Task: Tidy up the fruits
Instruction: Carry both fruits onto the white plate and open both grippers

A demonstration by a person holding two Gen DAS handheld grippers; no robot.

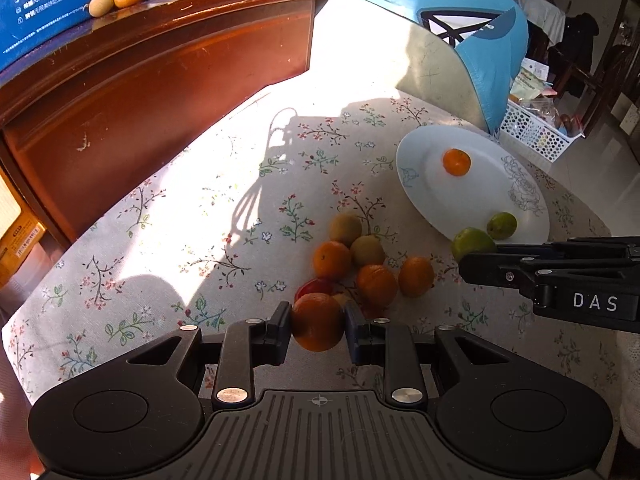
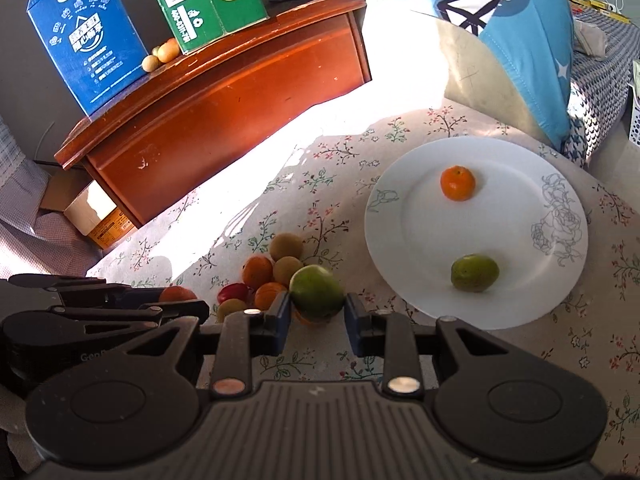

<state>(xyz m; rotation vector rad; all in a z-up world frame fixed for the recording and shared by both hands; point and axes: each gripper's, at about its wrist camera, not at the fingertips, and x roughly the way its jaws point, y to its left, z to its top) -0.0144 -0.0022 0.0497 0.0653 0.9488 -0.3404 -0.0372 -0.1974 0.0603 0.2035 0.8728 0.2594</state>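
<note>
My left gripper (image 1: 318, 326) is shut on an orange (image 1: 318, 322), held just above the floral cloth. My right gripper (image 2: 316, 308) is shut on a green fruit (image 2: 317, 291); it also shows in the left wrist view (image 1: 472, 242) near the plate's edge. A white plate (image 2: 520, 300) holds one orange (image 2: 458, 183) and one green fruit (image 2: 475, 273). A pile of loose fruit (image 1: 360, 260) lies on the cloth between the grippers: oranges, brownish fruits and a red one (image 1: 314, 287).
A dark wooden cabinet (image 2: 224, 120) stands at the back left with a blue carton (image 2: 86, 36), a green carton (image 2: 204, 0) and two small fruits (image 2: 160, 56). A blue cushion (image 2: 520, 52) lies behind the plate. A white basket (image 1: 536, 132) sits at far right.
</note>
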